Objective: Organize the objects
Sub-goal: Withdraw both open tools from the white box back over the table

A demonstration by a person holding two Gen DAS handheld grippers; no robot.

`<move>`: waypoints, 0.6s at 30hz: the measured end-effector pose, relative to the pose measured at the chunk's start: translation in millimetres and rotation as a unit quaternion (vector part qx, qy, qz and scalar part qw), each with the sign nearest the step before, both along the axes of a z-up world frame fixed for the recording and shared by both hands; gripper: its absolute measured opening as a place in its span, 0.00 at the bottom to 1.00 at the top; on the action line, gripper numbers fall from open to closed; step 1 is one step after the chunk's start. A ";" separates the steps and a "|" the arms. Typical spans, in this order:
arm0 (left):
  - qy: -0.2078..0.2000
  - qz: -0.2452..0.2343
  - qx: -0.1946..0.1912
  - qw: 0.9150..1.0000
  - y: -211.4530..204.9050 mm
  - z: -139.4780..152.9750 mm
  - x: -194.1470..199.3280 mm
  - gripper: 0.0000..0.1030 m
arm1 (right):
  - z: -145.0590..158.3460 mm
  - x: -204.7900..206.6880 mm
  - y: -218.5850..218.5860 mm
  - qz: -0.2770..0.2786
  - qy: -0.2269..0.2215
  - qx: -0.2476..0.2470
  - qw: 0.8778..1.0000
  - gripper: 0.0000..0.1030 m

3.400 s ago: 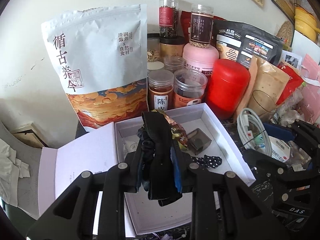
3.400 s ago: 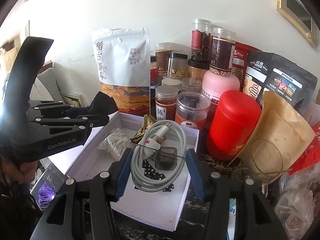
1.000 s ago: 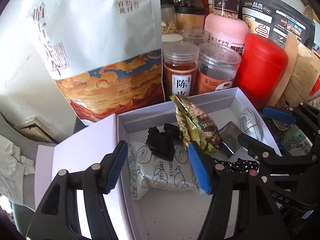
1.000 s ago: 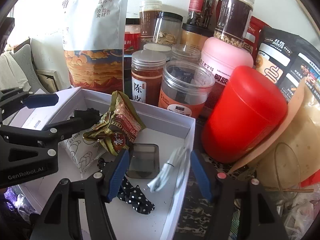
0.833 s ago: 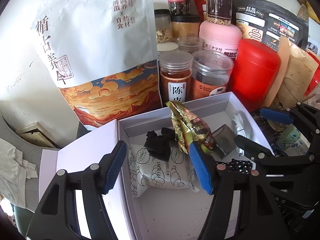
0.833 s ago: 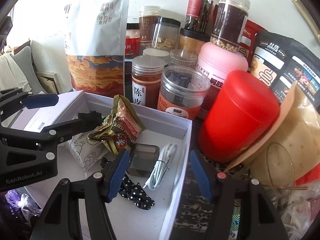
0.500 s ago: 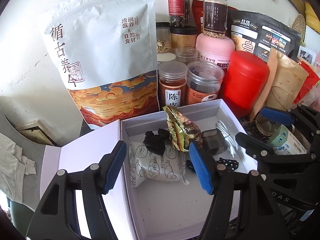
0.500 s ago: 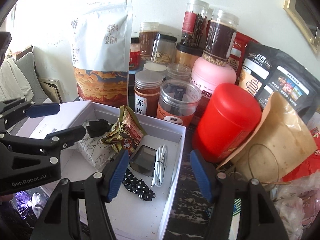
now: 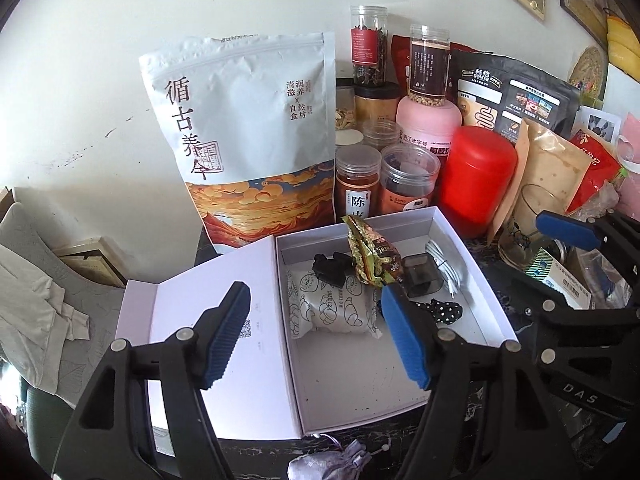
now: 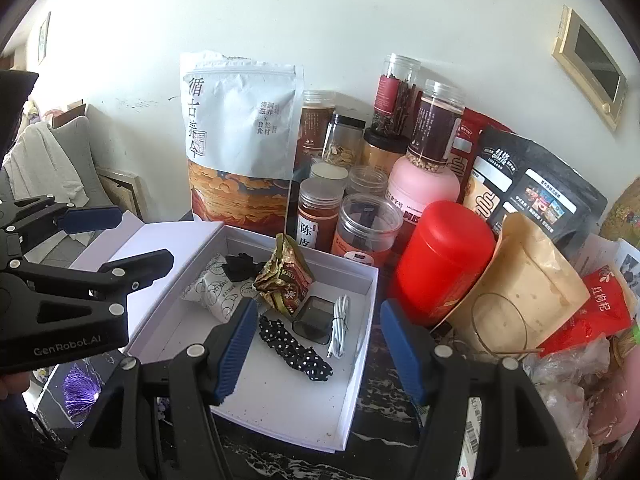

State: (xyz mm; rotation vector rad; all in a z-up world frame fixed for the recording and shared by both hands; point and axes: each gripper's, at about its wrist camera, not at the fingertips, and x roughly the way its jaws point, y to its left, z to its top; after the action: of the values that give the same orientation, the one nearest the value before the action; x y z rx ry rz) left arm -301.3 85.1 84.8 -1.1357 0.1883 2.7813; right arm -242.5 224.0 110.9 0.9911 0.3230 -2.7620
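Both grippers, left [image 9: 316,332] and right [image 10: 316,348], hung with jaws spread and empty over the white box [image 10: 360,360], small items already inside, lid unclosed

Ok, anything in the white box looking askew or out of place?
Mostly tidy. The foil snack packet stands tilted and crumpled, leaning over the white bread packet and grey case; its top pokes above the box rim.
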 end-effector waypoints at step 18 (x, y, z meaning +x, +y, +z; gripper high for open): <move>0.023 0.010 -0.017 1.000 -15.7 30.0 103.9 0.68 | 11.6 86.6 -8.8 0.011 0.012 -0.018 1.000 0.63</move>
State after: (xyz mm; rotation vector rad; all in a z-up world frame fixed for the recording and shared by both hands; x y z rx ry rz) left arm -197.5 69.5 114.8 -1.0872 0.2301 2.8341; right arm -155.9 215.2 122.5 0.9402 0.2853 -2.7515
